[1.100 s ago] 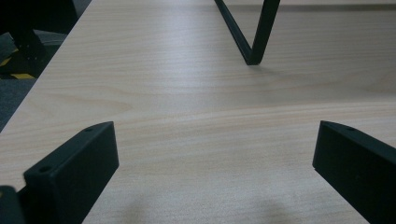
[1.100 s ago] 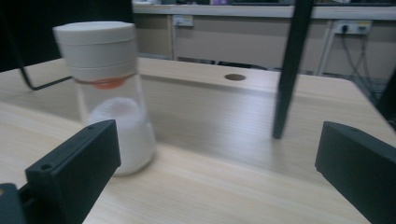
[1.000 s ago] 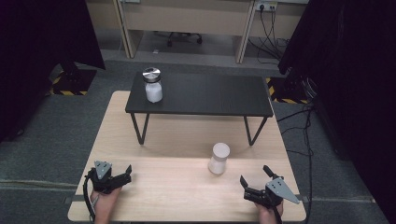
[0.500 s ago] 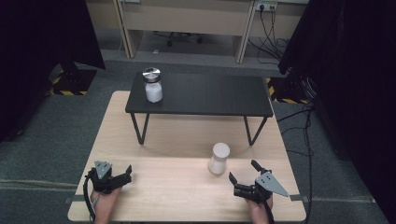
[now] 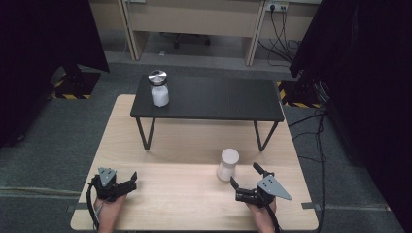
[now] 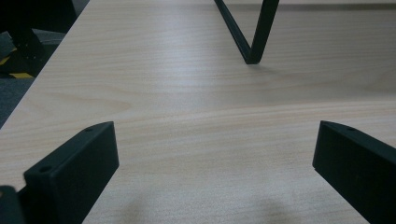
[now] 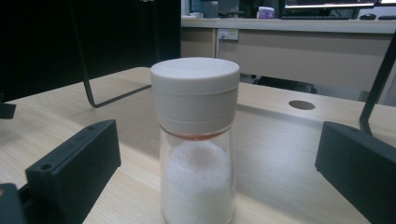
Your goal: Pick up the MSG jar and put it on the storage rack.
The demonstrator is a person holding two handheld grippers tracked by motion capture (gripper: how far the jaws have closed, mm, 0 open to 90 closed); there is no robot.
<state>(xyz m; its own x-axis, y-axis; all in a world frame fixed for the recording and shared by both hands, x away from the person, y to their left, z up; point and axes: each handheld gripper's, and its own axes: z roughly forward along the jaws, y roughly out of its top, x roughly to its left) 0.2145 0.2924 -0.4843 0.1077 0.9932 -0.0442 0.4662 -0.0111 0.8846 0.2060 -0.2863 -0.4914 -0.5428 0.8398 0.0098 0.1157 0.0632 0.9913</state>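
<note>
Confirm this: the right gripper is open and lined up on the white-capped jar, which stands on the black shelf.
Wrong on the place. The white-capped jar stands on the wooden table, in front of the black shelf, as the high view shows. The right gripper is open and lined up on it.

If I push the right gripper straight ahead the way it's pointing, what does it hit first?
Most likely the white-capped jar. In the right gripper view it stands upright on the wooden table, centred between the open fingers of the right gripper; nothing lies in front of it. The exact gap is hard to judge.
</note>
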